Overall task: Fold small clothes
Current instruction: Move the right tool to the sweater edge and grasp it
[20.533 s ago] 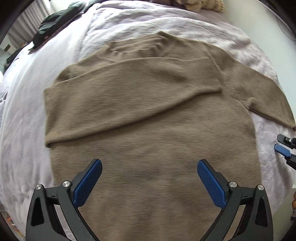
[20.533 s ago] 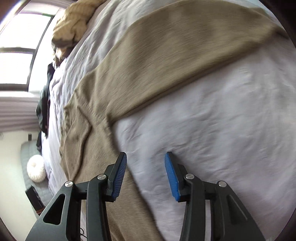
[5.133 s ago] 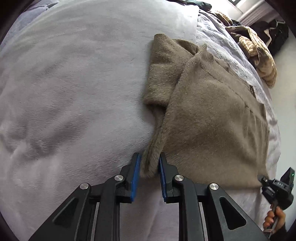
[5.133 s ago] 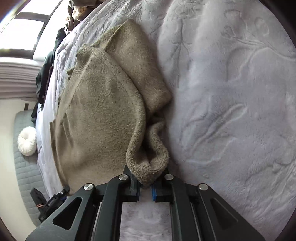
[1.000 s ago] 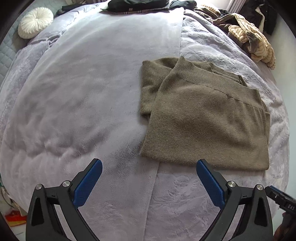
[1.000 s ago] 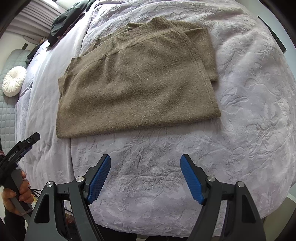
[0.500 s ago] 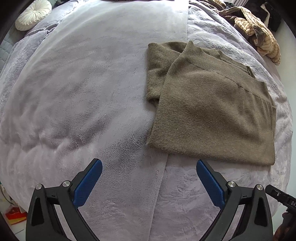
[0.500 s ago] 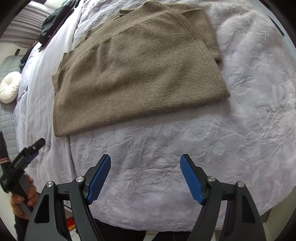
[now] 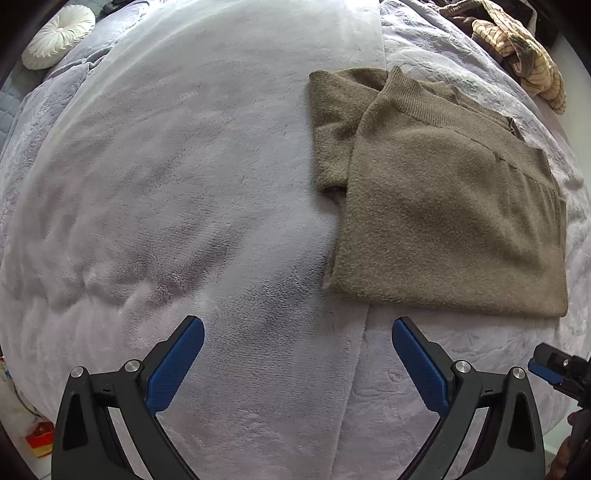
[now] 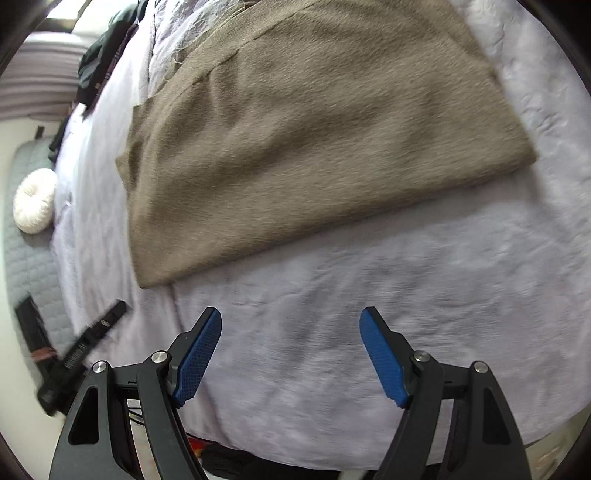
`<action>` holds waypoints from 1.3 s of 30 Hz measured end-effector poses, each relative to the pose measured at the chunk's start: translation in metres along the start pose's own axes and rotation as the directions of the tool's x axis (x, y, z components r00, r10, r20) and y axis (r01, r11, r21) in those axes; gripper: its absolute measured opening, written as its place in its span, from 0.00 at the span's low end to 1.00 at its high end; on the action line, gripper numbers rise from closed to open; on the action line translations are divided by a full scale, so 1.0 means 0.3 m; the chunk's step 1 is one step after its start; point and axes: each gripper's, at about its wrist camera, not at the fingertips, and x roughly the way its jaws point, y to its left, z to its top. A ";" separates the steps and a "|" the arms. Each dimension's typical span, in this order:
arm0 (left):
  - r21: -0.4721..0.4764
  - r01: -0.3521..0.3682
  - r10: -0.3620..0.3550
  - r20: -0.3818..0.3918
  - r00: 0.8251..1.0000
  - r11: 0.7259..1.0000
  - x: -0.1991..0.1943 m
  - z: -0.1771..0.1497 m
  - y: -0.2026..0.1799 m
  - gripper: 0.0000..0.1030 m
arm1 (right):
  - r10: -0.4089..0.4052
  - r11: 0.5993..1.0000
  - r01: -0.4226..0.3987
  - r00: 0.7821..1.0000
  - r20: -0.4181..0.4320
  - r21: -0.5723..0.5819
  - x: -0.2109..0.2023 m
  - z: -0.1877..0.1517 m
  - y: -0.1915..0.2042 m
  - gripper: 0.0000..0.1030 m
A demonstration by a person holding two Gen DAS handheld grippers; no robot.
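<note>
A brown knit sweater [image 9: 439, 206] lies folded flat on the lilac bed cover [image 9: 166, 177], with one folded sleeve part sticking out at its left. In the right wrist view the sweater [image 10: 317, 122] fills the upper middle. My left gripper [image 9: 297, 363] is open and empty, above the cover just short of the sweater's near left corner. My right gripper [image 10: 290, 356] is open and empty, above the cover short of the sweater's near edge. The right gripper's tip shows at the lower right edge of the left wrist view [image 9: 554, 369]; the left gripper shows blurred at the left of the right wrist view [image 10: 85, 350].
A round white cushion [image 9: 55, 35] lies at the bed's far left. A striped beige garment [image 9: 524, 48] is heaped at the far right. Dark clothes [image 10: 103, 62] lie at the far end. The bed edge and floor [image 10: 258, 461] are just below my right gripper.
Both grippers have moved closer to the sweater, which looks larger in both views. The right wrist view has swung so the sweater's near left corner sits nearer. Both stay open.
</note>
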 end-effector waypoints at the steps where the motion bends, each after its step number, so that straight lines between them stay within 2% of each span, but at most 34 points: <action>1: 0.001 0.000 0.000 -0.005 1.000 1.000 0.005 0.002 0.006 0.99 | 0.035 0.999 -0.035 0.999 -0.004 0.021 0.015 0.001 0.006 0.78; 5: -0.002 0.033 -0.033 -0.015 0.999 0.999 0.016 0.012 0.038 0.99 | 0.189 0.977 -0.187 0.982 -0.007 0.106 0.082 0.004 0.033 0.78; 7: -0.011 0.059 -0.059 -0.013 0.998 0.998 0.019 0.023 0.066 0.99 | 0.279 0.950 -0.275 0.960 -0.005 0.146 0.126 0.005 0.048 0.78; 10: 0.003 0.034 -0.034 -0.009 0.999 0.999 0.033 0.050 0.106 0.99 | 0.373 0.912 -0.366 0.928 -0.003 0.183 0.204 0.009 0.087 0.78; 13: 0.015 0.054 -0.054 -0.010 0.998 0.998 0.053 0.080 0.140 0.99 | 0.427 0.888 -0.420 0.904 0.004 0.190 0.285 0.018 0.143 0.78; 18: -0.012 0.138 -0.139 -0.031 0.990 0.990 0.095 0.129 0.182 0.99 | 0.463 0.865 -0.456 0.886 0.019 0.211 0.400 0.018 0.211 0.78; 21: -0.051 0.209 -0.212 -0.050 0.976 0.976 0.122 0.150 0.192 0.99 | 0.500 0.832 -0.497 0.864 0.054 0.248 0.448 0.022 0.237 0.78; 24: -0.089 0.321 -0.327 -0.067 0.943 0.943 0.150 0.177 0.198 0.99 | 0.517 0.808 -0.525 0.849 0.106 0.267 0.462 0.029 0.243 0.77; 26: -0.105 0.383 -0.391 -0.067 0.918 0.918 0.163 0.194 0.197 0.99 | 0.541 0.775 -0.556 0.829 0.141 0.299 0.472 0.039 0.239 0.67; 27: -0.113 0.414 -0.422 -0.067 0.904 0.904 0.169 0.203 0.197 0.99 | 0.553 0.758 -0.569 0.820 0.147 0.320 0.481 0.041 0.233 0.51; 28: -0.118 0.435 -0.444 -0.067 0.893 0.893 0.173 0.212 0.195 0.99 | 0.569 0.738 -0.583 0.808 0.152 0.340 0.484 0.046 0.224 0.27; 29: -0.123 0.463 -0.473 -0.069 0.879 0.878 0.179 0.226 0.190 0.99 | 0.589 0.708 -0.604 0.791 0.166 0.366 0.489 0.049 0.216 0.14; 30: -0.131 0.491 -0.502 -0.070 0.862 0.862 0.187 0.238 0.173 0.99 | 0.602 0.690 -0.617 0.779 0.174 0.379 0.485 0.055 0.207 0.08; 33: -0.186 0.598 -0.619 -0.086 0.781 0.780 0.220 0.269 0.167 0.99 | 0.658 0.652 -0.678 0.728 0.193 0.338 0.438 0.083 0.213 0.08; 35: -0.228 0.644 -0.675 -0.090 0.732 0.730 0.260 0.315 0.139 0.99 | 0.679 0.657 -0.707 0.706 0.202 0.261 0.371 0.111 0.239 0.08; 37: -0.245 0.678 -0.712 -0.087 0.697 0.693 0.288 0.350 0.124 0.99 | 0.685 0.671 -0.713 0.701 0.198 0.202 0.321 0.127 0.257 0.08; 39: -0.261 0.699 -0.737 -0.087 0.670 0.666 0.319 0.391 0.103 0.99 | 0.689 0.686 -0.712 0.702 0.183 0.149 0.284 0.138 0.281 0.08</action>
